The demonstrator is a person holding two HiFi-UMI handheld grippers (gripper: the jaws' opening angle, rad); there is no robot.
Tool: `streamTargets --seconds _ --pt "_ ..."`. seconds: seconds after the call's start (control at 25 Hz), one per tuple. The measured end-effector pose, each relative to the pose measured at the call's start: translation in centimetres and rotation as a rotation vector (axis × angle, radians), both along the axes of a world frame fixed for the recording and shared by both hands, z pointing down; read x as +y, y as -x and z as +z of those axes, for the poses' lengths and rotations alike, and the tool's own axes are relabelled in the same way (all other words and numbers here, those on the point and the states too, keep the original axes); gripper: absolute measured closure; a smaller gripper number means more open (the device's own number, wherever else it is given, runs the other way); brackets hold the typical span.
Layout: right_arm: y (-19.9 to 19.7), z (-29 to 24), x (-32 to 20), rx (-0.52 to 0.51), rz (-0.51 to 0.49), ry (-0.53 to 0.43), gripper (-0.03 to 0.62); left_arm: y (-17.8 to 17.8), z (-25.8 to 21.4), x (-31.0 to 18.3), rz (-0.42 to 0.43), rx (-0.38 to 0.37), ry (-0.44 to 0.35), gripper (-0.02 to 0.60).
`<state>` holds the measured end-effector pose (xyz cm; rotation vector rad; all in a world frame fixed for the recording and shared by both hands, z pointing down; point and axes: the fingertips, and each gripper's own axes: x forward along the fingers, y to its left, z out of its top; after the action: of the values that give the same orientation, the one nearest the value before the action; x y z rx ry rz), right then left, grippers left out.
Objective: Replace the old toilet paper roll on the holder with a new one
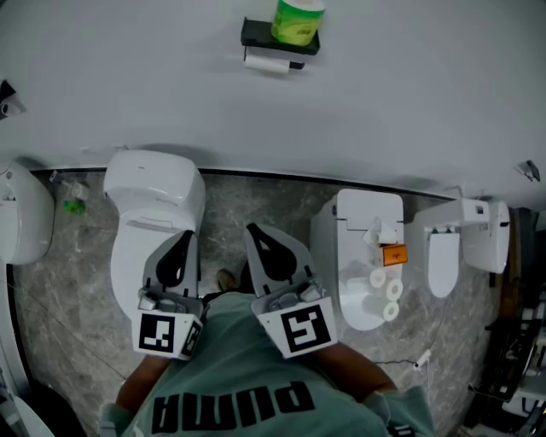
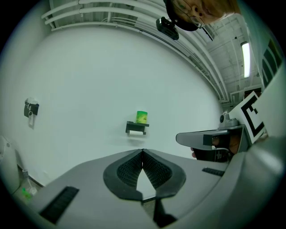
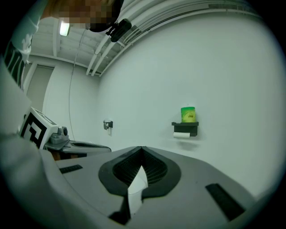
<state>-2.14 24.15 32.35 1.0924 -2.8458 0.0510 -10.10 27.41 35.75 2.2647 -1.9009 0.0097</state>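
Observation:
A black holder is fixed high on the white wall. A white paper roll hangs under it and a green-wrapped roll stands on top. My left gripper and right gripper are side by side near my chest, far short of the wall. Both are shut, tips touching, with nothing between them. In the left gripper view the holder and green roll sit just above my shut left gripper. In the right gripper view the holder is up and to the right of my right gripper.
A white toilet stands below my left gripper. A second toilet at the right carries several white rolls and an orange item. Another white fixture is further right. A small wall fitting is mounted at the left.

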Motion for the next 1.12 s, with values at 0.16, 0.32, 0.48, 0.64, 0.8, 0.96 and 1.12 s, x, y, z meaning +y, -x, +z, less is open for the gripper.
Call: streamTargets --seconds 0.16,0.32,0.48,0.64,0.8,0.96,1.12 --pt "0.5 0.4 -1.5 -0.001 -0.001 0.016 0.591 0.6 0.5 -1.4 -0.004 -0.004 0.018 0.577" --pt "0.8 1.0 -3.6 -0.011 -0.011 0.039 0.591 1.1 0.8 -3.1 -0.020 -0.015 0.027 0.577" --pt "1.4 1.0 -5.9 -0.025 -0.030 0.045 0.591 1.5 1.0 -5.1 -0.035 -0.025 0.051 0.577" --pt "1.2 1.2 -8.6 -0.038 -0.037 0.063 0.591 1.2 1.0 -7.7 -0.036 -0.029 0.050 0.577" --pt "0.8 1.5 -11.5 -0.048 -0.040 0.083 0.591 1.2 1.2 -10.3 -0.055 -0.039 0.080 0.577" --pt "0.3 1.4 -14.4 -0.062 -0.048 0.093 0.591 0.5 0.7 -13.2 -0.049 -0.052 0.075 0.577" --pt "-0.5 1.4 -17.3 -0.072 -0.057 0.100 0.591 -0.1 0.5 -16.0 -0.069 -0.069 0.090 0.577"
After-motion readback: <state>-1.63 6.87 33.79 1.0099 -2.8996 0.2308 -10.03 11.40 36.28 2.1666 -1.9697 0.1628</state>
